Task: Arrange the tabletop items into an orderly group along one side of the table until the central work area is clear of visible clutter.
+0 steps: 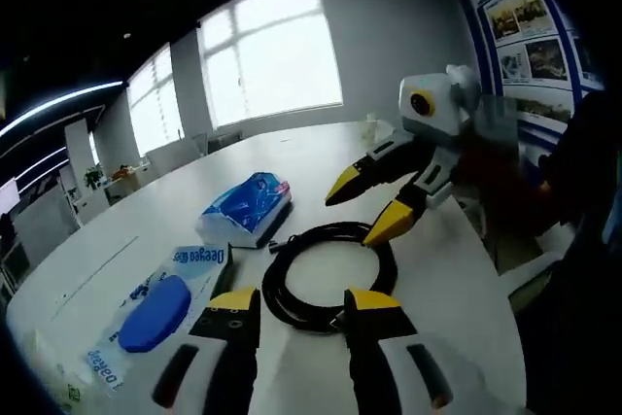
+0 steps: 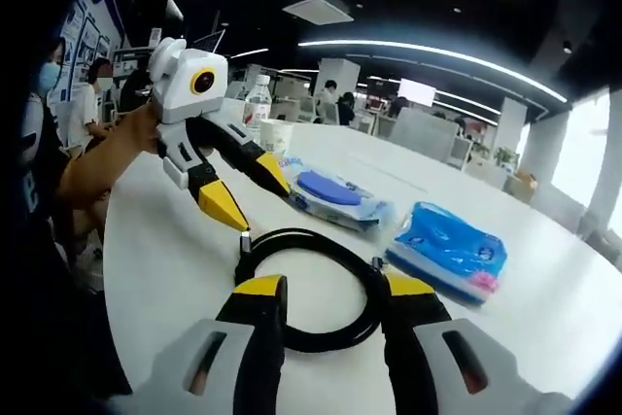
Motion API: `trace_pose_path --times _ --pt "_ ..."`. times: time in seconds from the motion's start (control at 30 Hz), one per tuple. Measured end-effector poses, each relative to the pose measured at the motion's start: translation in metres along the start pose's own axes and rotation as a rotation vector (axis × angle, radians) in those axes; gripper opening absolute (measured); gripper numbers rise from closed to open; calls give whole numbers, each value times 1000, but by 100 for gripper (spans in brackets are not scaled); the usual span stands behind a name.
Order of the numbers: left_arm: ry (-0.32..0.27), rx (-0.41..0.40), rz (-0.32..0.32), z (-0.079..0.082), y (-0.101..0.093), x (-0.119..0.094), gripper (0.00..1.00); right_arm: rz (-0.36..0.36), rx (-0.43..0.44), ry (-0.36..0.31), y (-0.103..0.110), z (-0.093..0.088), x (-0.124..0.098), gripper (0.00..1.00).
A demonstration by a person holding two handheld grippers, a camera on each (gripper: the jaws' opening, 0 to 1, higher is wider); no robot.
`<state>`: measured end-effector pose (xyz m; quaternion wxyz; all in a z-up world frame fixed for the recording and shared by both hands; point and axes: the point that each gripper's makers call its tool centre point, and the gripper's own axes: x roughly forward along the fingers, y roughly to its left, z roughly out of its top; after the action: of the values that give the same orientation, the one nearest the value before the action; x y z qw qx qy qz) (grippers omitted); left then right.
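White and wide, the round table (image 1: 389, 143) sits in an open office with bright windows at the upper left of the left gripper view and ceiling light strips across the top of the right gripper view.

At the centre of both views lies a coiled black cable (image 1: 330, 279) (image 2: 311, 284). Left of it in the left gripper view are a blue tissue pack (image 1: 248, 206) and, at the lower left, a flat wipes pouch (image 1: 160, 308); in the right gripper view the pouch (image 2: 330, 196) lies above the coil and the tissue pack (image 2: 452, 250) to the right. A water bottle (image 2: 257, 102) and a paper cup (image 2: 276, 135) stand at the upper left.

The left gripper (image 1: 296, 303) (image 2: 251, 191) has its jaws apart, tips at the near edge of the coil. The right gripper (image 2: 328, 289) (image 1: 367, 206) is also spread, jaws straddling the loop, holding nothing.

The cable looks like the item in hand. To move it well, I would pinch one strand of the coil firmly and drag it flat toward the packs, so the loops do not spring open or snag.

On the pouch, "Deeyeo" can be read; smaller print is too blurred.
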<state>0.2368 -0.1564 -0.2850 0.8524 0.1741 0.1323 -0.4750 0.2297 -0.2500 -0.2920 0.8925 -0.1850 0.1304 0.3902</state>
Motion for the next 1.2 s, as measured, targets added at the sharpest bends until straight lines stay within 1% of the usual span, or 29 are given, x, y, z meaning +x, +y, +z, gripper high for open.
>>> trace_pose_path --times 0.3,0.33,0.43,0.53,0.6,0.7,0.87,1.0,1.2 --pt "-11 -25 12 -7 -2 -15 39 1 -5 7 3 0 -4 40" --pt "-12 -24 14 -8 -5 -17 40 2 -7 8 4 -1 -5 40" --pt "-3 -25 19 -12 -7 -20 44 4 -9 13 5 -1 -6 41" --pt "-12 -40 30 -13 -5 -24 44 1 -12 10 6 0 -9 42" --pt "-17 -47 38 -13 6 -24 45 -4 -4 1 4 1 -11 42" --pt "-28 -53 53 -13 9 -29 46 -12 0 -3 3 2 -14 43" --pt "-43 -63 69 -13 10 -42 49 -18 0 0 1 1 -17 44" --pt "-48 -66 85 -16 11 -52 51 -19 3 2 2 -1 -21 46" --pt "-58 -73 106 -16 13 -60 55 -29 1 -2 1 0 -28 47"
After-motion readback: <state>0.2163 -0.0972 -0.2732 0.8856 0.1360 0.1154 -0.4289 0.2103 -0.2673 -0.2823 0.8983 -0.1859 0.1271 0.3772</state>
